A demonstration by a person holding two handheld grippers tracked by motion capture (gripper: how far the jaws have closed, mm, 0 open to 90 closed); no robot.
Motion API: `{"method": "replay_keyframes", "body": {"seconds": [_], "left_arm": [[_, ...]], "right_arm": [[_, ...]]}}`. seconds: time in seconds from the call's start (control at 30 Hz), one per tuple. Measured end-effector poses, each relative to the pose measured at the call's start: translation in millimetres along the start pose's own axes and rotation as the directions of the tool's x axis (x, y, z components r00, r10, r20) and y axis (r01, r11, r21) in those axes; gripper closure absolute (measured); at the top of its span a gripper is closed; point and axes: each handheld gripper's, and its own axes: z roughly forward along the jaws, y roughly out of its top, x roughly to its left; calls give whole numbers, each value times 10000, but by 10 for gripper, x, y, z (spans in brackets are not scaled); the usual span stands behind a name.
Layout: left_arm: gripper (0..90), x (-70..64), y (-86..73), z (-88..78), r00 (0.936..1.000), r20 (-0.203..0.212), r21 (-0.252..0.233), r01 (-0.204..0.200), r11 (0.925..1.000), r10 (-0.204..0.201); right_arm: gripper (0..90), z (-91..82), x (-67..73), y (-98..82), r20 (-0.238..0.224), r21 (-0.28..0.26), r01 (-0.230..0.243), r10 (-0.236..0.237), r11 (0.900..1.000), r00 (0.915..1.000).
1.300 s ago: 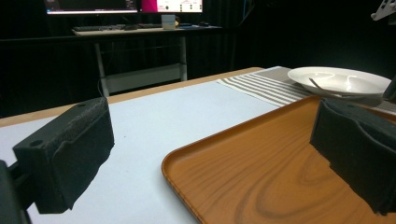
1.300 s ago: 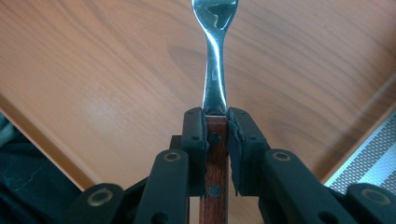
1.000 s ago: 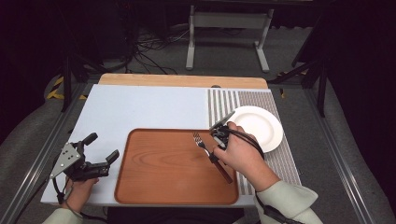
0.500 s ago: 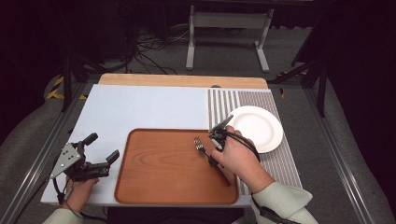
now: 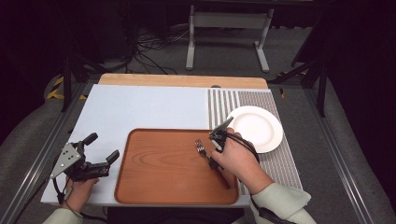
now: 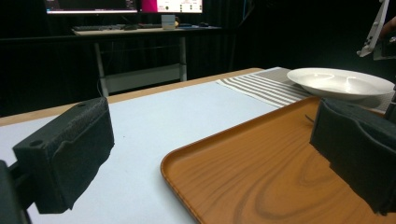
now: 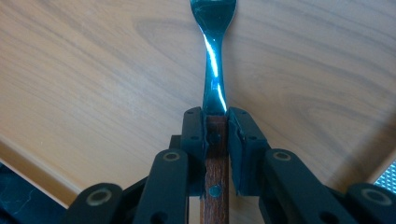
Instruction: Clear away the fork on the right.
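Our right gripper [image 7: 215, 122] has its jaws closed on the fork [image 7: 214, 60], pinching the top of the wooden handle where it meets the metal neck. In the right gripper view the pads sit flush on both sides of the handle, and the tines run out of the top of the picture. From the high view, the fork [image 5: 205, 154] lies over the right part of the wooden tray [image 5: 159, 172], tines pointing to the far side, with our right gripper [image 5: 215, 140] just above it.

To the right of the tray, the white plate [image 5: 256, 127] rests on the striped mat [image 5: 275, 163]. Our left gripper [image 5: 98, 163] rests at the near left corner of the table [image 5: 140, 107], jaws wide apart and holding nothing, aimed across the tray [image 6: 261, 168].

Risks, as we judge them:
- The grip is narrow and near one end of the handle. The fork may pivot between the pads and droop at the tines.
- A fast swing toward the plate may let the tines strike its rim.
- A loosened grip would drop the fork onto the tray.
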Motion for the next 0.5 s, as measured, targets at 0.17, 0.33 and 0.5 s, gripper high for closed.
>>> {"method": "replay_keyframes", "body": {"seconds": [0.17, 0.33, 0.5], "left_arm": [[2, 2, 2, -4, 10000, 19, 6, -20, 10000, 20], [2, 1, 1, -3, 10000, 22, 0, -22, 10000, 22], [2, 2, 1, -2, 10000, 9, 1, 4, 10000, -4]], "right_arm": [[775, 14, 11, -9, -29, 125, -14, 15, 9999, 10000], [730, 10, -1, -11, -191, 118, -25, 27, 9999, 9998], [658, -25, -15, -7, -342, -131, 105, -109, 9999, 9994]]}}
